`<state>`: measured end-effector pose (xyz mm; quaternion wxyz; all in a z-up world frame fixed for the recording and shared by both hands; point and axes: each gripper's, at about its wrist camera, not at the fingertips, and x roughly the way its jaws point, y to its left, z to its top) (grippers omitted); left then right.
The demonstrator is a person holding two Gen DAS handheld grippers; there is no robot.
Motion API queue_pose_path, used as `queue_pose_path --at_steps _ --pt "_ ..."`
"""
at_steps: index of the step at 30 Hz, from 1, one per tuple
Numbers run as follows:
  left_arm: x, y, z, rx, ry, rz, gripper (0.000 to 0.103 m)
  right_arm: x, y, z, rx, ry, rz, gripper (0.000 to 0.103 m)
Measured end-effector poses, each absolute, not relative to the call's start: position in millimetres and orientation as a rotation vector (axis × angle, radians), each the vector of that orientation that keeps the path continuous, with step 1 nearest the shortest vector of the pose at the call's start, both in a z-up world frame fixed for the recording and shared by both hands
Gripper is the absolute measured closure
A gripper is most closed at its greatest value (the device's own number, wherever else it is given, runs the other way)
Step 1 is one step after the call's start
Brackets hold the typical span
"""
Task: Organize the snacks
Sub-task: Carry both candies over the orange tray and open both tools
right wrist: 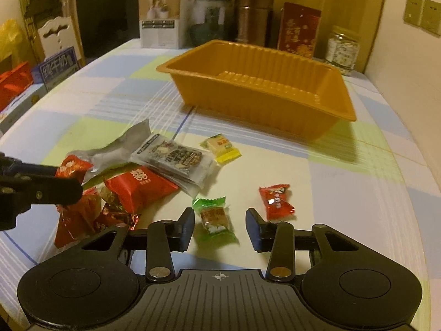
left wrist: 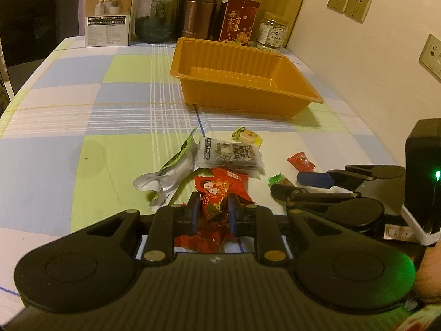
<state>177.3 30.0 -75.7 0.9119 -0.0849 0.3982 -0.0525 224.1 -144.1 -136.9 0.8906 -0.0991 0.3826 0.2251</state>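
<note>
An empty orange plastic tray (left wrist: 303, 93) (right wrist: 339, 110) stands on the checked tablecloth beyond a scatter of snacks. My left gripper (left wrist: 213, 209) is shut on a red foil snack packet (left wrist: 213, 201) at the near edge of the pile; it also shows in the right wrist view (right wrist: 69, 187). My right gripper (right wrist: 220, 226) is open, its fingers on either side of a green-wrapped candy (right wrist: 213, 218) on the cloth. Nearby lie a grey-black packet (right wrist: 176, 160), a red packet (right wrist: 140, 184), a yellow candy (right wrist: 223, 146), a small red candy (right wrist: 277, 201) and a silver-green wrapper (left wrist: 165, 173).
At the back of the table stand a white box (left wrist: 110, 13), a glass jar (left wrist: 155, 16), a brown canister (left wrist: 198, 11), a red packet (left wrist: 238, 19) and a jar of white sweets (left wrist: 273, 33). The wall with sockets (left wrist: 348, 4) is on the right. Boxes (right wrist: 55, 66) sit off the left edge.
</note>
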Motion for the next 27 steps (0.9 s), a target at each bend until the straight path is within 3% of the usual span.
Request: queue_pose_path --at_steps 4,27 --pt "181 30 -75 -0.169 0.821 -0.118 0.085 226 -143 -138 -0.214 0.801 0.462 0.083" --pt "289 30 -34 -0.109 0.684 -0.185 0.085 286 -160 -52 0.008 0.567 0.275 0.083"
